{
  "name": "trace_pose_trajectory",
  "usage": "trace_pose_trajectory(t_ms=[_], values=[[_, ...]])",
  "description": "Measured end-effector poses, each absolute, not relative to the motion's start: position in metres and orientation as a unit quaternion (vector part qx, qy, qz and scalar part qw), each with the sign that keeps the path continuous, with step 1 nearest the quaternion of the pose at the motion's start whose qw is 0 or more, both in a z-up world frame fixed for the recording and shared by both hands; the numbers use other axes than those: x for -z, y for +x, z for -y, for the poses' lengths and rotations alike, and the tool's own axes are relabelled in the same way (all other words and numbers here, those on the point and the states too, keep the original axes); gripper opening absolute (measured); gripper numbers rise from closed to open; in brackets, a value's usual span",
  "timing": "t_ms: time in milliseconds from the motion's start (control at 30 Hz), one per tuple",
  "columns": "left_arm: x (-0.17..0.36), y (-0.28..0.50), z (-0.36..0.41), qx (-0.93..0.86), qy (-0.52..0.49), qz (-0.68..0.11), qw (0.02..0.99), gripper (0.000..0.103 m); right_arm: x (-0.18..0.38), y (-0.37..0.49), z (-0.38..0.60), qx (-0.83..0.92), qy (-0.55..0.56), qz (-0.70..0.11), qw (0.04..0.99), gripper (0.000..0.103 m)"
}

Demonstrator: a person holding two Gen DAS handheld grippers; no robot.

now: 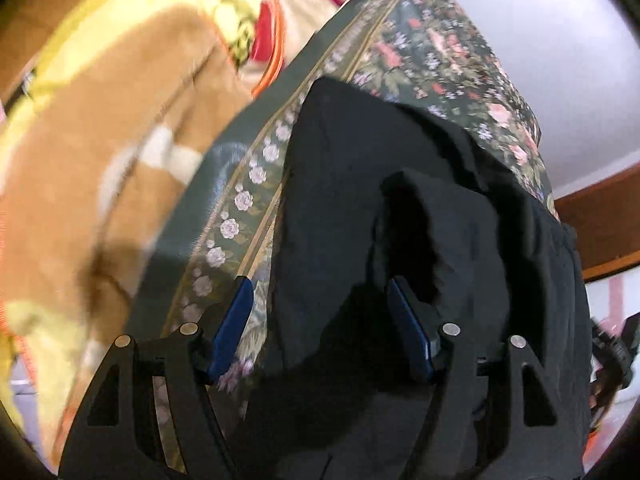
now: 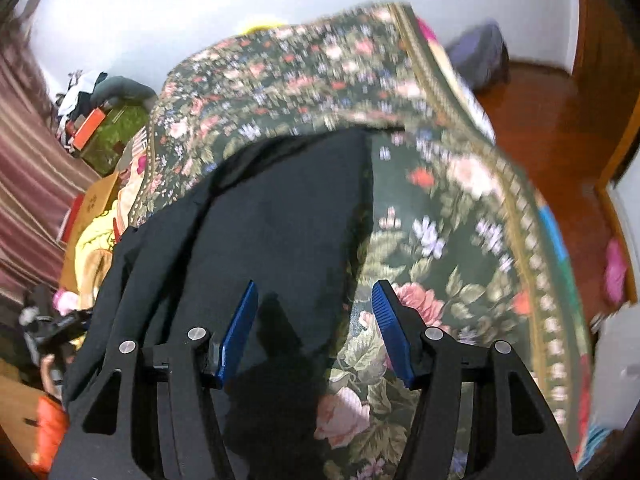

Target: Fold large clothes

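A black garment (image 1: 360, 184) lies spread on a dark green floral cloth (image 1: 440, 52). In the left wrist view my left gripper (image 1: 320, 292) is open, its blue fingers (image 1: 232, 328) just above the garment's left edge; a raised fold (image 1: 448, 216) sits beyond the right finger. In the right wrist view the black garment (image 2: 280, 208) fills the left half and the floral cloth (image 2: 440, 220) the right. My right gripper (image 2: 316, 296) is open and empty, its jaws straddling the garment's right edge.
A tan and yellow blanket (image 1: 100, 160) lies left of the floral cloth. Boxes and clutter (image 2: 100, 136) sit at the left in the right wrist view. A wooden floor (image 2: 560, 120) and white wall (image 2: 160, 20) lie beyond.
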State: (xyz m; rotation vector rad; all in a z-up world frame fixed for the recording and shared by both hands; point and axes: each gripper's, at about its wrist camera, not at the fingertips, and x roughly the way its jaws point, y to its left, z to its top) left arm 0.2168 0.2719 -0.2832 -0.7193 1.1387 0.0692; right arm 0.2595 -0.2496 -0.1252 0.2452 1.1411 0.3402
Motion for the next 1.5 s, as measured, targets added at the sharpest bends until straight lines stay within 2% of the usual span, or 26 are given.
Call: trace_pose_trajectory(t_ms=[133, 300, 367, 400, 433, 467, 500, 533, 600, 767, 967, 1067, 1200, 1500], values=[[0.301, 0.225, -0.282, -0.013, -0.385, -0.519, 0.763, 0.069, 0.137, 0.27, 0.256, -0.182, 0.157, -0.548, 0.801, 0.056], [0.298, 0.243, -0.278, 0.012, -0.381, -0.509, 0.772, 0.067, 0.145, 0.289, 0.252, -0.215, 0.192, -0.555, 0.78, 0.056], [0.292, 0.25, -0.272, 0.011, -0.361, -0.508, 0.782, 0.054, 0.145, 0.295, 0.246, -0.222, 0.191, -0.554, 0.779, 0.056], [0.289, 0.25, -0.27, 0.007, -0.346, -0.512, 0.786, 0.044, 0.145, 0.297, 0.243, -0.226, 0.191, -0.555, 0.778, 0.056], [0.287, 0.252, -0.269, 0.002, -0.332, -0.515, 0.79, 0.04, 0.144, 0.298, 0.24, -0.228, 0.19, -0.554, 0.778, 0.052], [0.284, 0.253, -0.266, -0.01, -0.312, -0.52, 0.795, 0.028, 0.143, 0.298, 0.238, -0.225, 0.186, -0.553, 0.78, 0.046], [0.283, 0.253, -0.265, -0.02, -0.295, -0.524, 0.798, 0.014, 0.142, 0.299, 0.238, -0.221, 0.181, -0.554, 0.782, 0.027], [0.277, 0.254, -0.26, -0.028, -0.27, -0.529, 0.804, 0.01, 0.14, 0.299, 0.236, -0.219, 0.172, -0.553, 0.785, 0.009], [0.265, 0.252, -0.255, -0.035, -0.249, -0.525, 0.813, 0.005, 0.126, 0.295, 0.234, -0.23, 0.158, -0.536, 0.797, 0.007], [0.204, 0.248, -0.233, -0.037, -0.177, -0.485, 0.855, 0.003, 0.086, 0.292, 0.216, -0.241, 0.105, -0.492, 0.83, 0.006], [0.137, 0.266, -0.218, 0.0, -0.167, -0.424, 0.89, 0.003, 0.053, 0.317, 0.196, -0.248, 0.066, -0.454, 0.853, 0.005], [0.125, 0.284, -0.211, 0.006, -0.153, -0.409, 0.9, 0.003, 0.043, 0.334, 0.196, -0.246, 0.066, -0.435, 0.864, 0.005], [0.137, 0.315, -0.212, -0.004, -0.147, -0.415, 0.898, 0.003, 0.052, 0.358, 0.205, -0.225, 0.074, -0.441, 0.866, 0.006], [0.22, 0.357, -0.235, -0.063, -0.135, -0.479, 0.865, 0.004, 0.118, 0.386, 0.233, -0.174, 0.059, -0.499, 0.847, 0.007]])
